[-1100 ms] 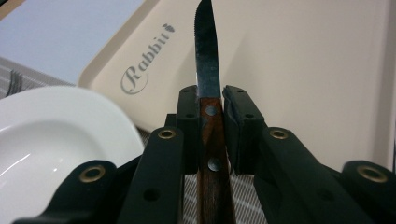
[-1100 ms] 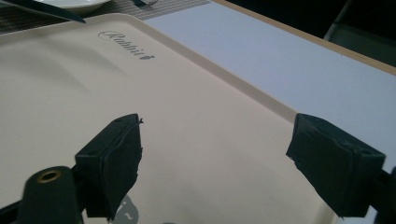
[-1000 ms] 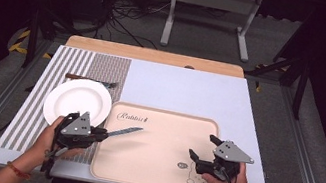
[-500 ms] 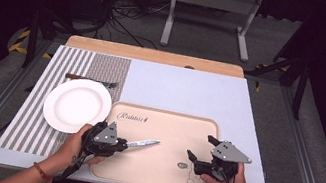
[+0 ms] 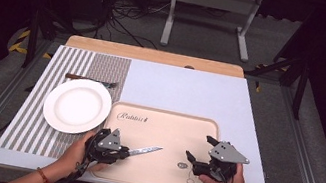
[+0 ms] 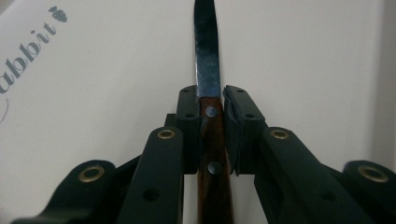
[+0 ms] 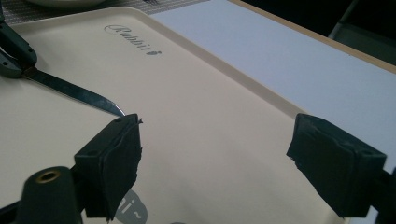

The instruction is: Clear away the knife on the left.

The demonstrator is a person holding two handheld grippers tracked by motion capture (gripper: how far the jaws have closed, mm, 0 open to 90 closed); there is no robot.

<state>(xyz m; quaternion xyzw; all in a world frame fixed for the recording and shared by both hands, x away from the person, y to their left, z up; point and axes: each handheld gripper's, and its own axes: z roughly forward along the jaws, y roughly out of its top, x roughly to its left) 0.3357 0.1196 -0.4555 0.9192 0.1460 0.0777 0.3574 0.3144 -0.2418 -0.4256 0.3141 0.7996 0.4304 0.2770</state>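
Knife [image 6: 207, 70] clamped in left claw [image 5: 126, 152] over tray [image 5: 166, 118]; right claw [image 5: 197, 152] wide; plate [image 5: 77, 105] nearby.

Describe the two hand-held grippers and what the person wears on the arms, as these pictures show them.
Both the left gripper and the right gripper are black, each topped by a grey three-cornered plate. Black cables trail back from them. The jaws are angular black bars with brass-coloured rivets and blocky black pads. The forearms are bare of sleeves; an orange bracelet circles the left wrist.
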